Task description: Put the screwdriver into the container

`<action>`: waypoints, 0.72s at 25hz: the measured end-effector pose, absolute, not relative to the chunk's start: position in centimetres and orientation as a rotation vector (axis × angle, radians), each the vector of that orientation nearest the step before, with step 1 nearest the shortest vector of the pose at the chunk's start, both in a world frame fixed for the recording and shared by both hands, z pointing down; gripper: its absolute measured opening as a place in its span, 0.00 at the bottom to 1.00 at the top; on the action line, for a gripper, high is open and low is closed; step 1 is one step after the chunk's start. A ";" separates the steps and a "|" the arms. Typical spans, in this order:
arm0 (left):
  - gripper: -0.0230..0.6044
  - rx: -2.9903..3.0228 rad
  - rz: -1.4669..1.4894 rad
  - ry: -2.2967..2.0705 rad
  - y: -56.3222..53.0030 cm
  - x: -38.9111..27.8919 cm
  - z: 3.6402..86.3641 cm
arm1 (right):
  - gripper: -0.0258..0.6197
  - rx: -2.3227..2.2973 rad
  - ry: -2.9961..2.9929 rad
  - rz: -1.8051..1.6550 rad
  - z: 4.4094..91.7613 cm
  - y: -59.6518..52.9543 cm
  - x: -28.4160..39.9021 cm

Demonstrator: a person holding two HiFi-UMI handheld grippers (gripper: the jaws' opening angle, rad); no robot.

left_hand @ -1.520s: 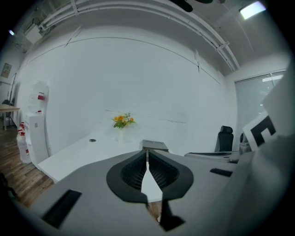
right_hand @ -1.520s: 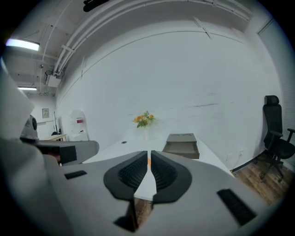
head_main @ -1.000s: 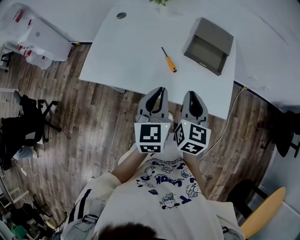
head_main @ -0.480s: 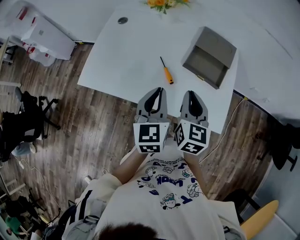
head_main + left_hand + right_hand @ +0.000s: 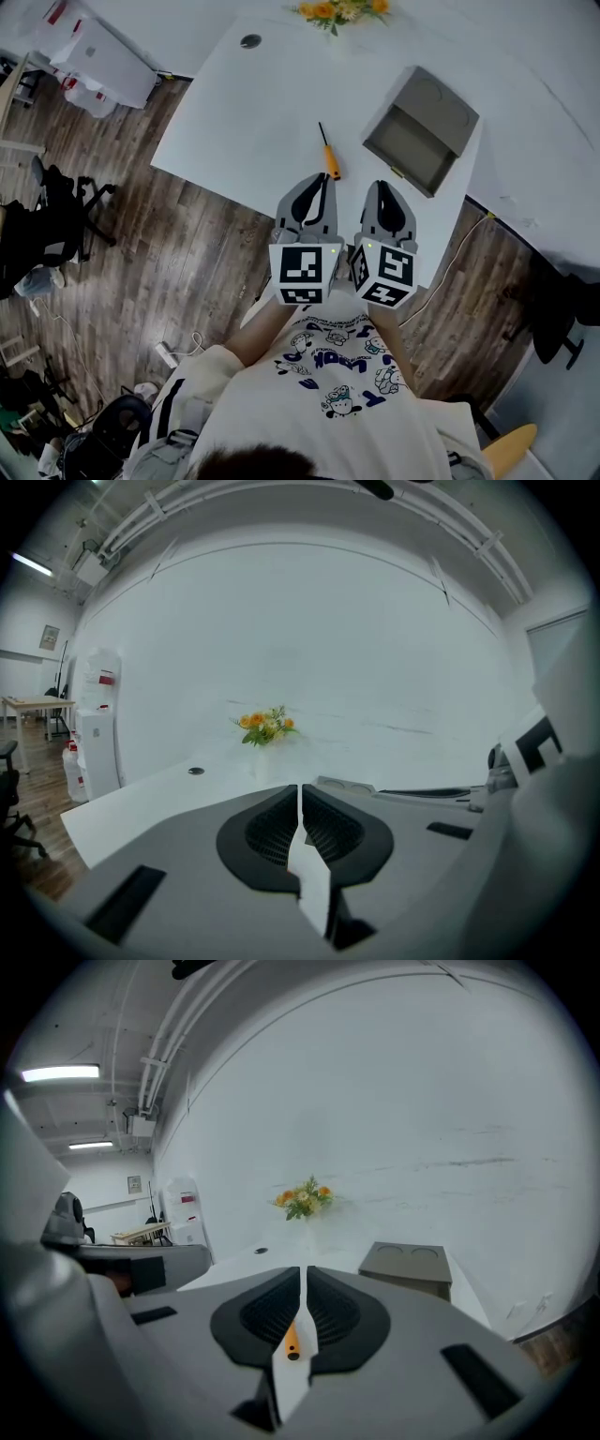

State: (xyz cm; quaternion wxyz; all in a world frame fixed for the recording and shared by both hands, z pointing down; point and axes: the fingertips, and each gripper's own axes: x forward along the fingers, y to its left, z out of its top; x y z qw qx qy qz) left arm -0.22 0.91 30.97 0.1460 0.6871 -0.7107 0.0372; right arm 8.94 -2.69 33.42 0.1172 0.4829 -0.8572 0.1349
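- Both tools sit close to your body, side by side over the near edge of the table (image 5: 253, 112). Nothing has been picked up, so judge this as the approach, before any grasp.
- Your left gripper (image 5: 322, 178) has its jaws pressed together with only a thin slit between them, and nothing is held there.
- Your right gripper (image 5: 384, 186) is likewise closed and empty. The orange seen through its slit is the handle lying beyond on the table, not something gripped.
- The screwdriver (image 5: 327, 150) lies flat on the table just ahead of the left tips, with its orange handle toward you and its shaft pointing away.
- Next you will probably need to spread one pair of jaws wide, drop the tool to table height and close across the handle. The right gripper looks the better choice, since its view already lines up with the handle and the box is on that side.
- The container (image 5: 408, 145) stands farther off to the right, apart from the screwdriver. It is open with its lid tipped back, so it should take a drop from above.
- Flowers (image 5: 337, 9) stand at the far edge, out of your path.
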 end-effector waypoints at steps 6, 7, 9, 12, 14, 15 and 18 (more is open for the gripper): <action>0.08 1.940 0.115 -2.059 0.2 -0.7 31.7 | 0.10 1.366 -2.517 0.404 34.2 -4.0 8.0; 0.08 1.932 0.118 -2.064 0.2 -0.9 31.7 | 0.10 1.356 -2.520 0.404 34.2 -4.0 7.8; 0.08 1.915 0.122 -2.075 0.1 -1.3 31.8 | 0.10 1.337 -2.526 0.406 34.2 -4.2 7.3; 0.08 1.895 0.128 -2.087 -0.3 -1.9 31.9 | 0.10 1.313 -2.532 0.412 34.3 -4.6 6.6; 0.08 1.881 0.135 -2.093 -0.7 -2.4 32.2 | 0.10 1.299 -2.534 0.415 34.5 -5.0 6.1; 0.08 1.876 0.138 -2.094 -0.9 -2.6 32.3 | 0.10 1.294 -2.534 0.416 34.6 -5.2 5.9; 0.08 1.861 0.145 -2.093 -1.5 -3.4 32.8 | 0.10 1.282 -2.534 0.416 34.9 -6.0 5.1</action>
